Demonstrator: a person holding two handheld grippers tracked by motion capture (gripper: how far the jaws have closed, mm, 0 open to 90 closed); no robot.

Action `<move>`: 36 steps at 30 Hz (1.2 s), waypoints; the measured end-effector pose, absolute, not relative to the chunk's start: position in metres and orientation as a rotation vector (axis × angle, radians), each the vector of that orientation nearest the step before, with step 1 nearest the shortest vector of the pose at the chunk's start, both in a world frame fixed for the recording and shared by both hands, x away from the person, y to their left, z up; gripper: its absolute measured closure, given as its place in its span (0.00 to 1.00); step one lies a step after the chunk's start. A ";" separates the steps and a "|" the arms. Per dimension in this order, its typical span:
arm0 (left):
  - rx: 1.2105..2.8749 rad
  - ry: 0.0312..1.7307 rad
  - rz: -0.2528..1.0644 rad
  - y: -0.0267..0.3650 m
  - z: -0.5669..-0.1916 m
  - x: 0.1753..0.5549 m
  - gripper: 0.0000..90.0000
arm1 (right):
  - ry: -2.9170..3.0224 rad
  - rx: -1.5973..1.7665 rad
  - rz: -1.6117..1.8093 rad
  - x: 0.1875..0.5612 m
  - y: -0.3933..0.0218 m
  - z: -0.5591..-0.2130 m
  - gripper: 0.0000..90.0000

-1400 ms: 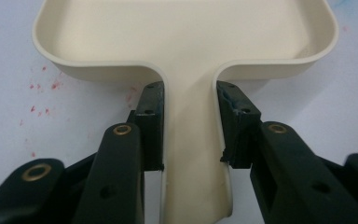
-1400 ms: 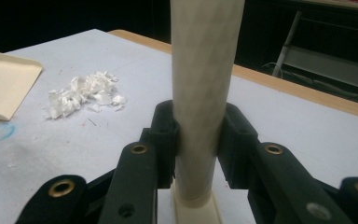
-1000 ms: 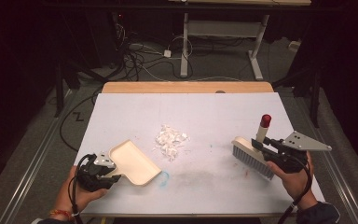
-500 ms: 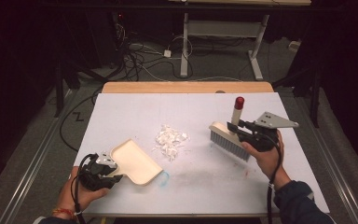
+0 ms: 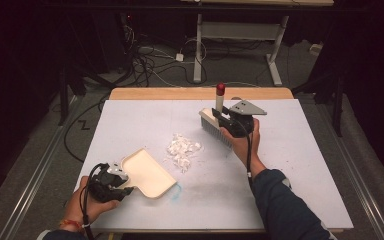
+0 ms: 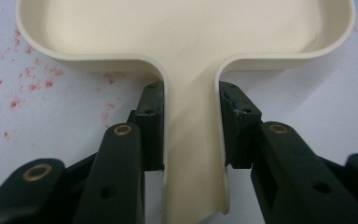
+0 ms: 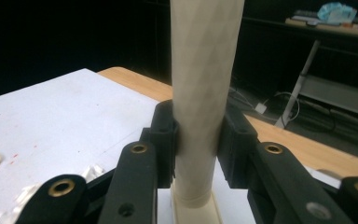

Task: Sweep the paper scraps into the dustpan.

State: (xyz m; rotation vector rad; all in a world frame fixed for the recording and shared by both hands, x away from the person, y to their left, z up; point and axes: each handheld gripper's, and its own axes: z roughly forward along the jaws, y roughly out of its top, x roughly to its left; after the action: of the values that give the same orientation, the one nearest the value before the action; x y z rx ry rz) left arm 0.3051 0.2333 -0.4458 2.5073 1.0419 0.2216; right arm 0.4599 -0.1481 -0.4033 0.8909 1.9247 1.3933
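The work in hand is sweeping a small heap of scraps into a pan, and this looks like the set-up step just ahead of the first stroke. On the left, the left claw (image 5: pixel 125 186) is clamped on the handle of the cream dustpan (image 5: pixel 147 171); in the left gripper view both pads press flat against the handle's two sides, with the pan's tray spreading out just ahead of the jaws and lying on the white table (image 5: pixel 290 165). The pan's open edge faces away from that claw, toward the pile of white paper scraps (image 5: pixel 182 150), which sits near the pan's mouth but apart from it. Further right, beyond the pile, the right claw (image 5: pixel 217 114) is clamped on the pale handle of the brush (image 5: pixel 216 127); the right gripper view shows the handle standing upright between its jaws, and in the high view the red-capped end rises above the claw while the bristles hang below and to its side, apparently just off the table. The next move, I judge, calls for lowering the bristles behind the scraps, on the side away from the pan, then drawing them toward the left claw while that claw keeps the pan's lip flat on the table.
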 end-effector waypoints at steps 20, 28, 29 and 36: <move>2.522 1.028 0.215 0.228 -0.450 0.306 0.71 | 2.008 0.746 1.415 0.451 -0.076 -0.423 0.78; 2.548 1.023 0.214 0.223 -0.453 0.307 0.71 | 2.081 0.690 1.473 0.435 -0.067 -0.422 0.78; 2.545 1.031 0.207 0.223 -0.453 0.307 0.71 | 2.085 0.685 1.488 0.433 -0.065 -0.422 0.78; 2.545 1.033 0.196 0.221 -0.453 0.309 0.70 | 2.146 0.621 1.555 0.414 -0.055 -0.420 0.78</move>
State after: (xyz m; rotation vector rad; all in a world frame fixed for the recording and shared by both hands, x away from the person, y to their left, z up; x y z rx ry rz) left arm 0.3088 0.2206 -0.4530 2.5448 1.0333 0.1959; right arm 0.4138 -0.0551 -0.4202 0.6213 2.1456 1.5546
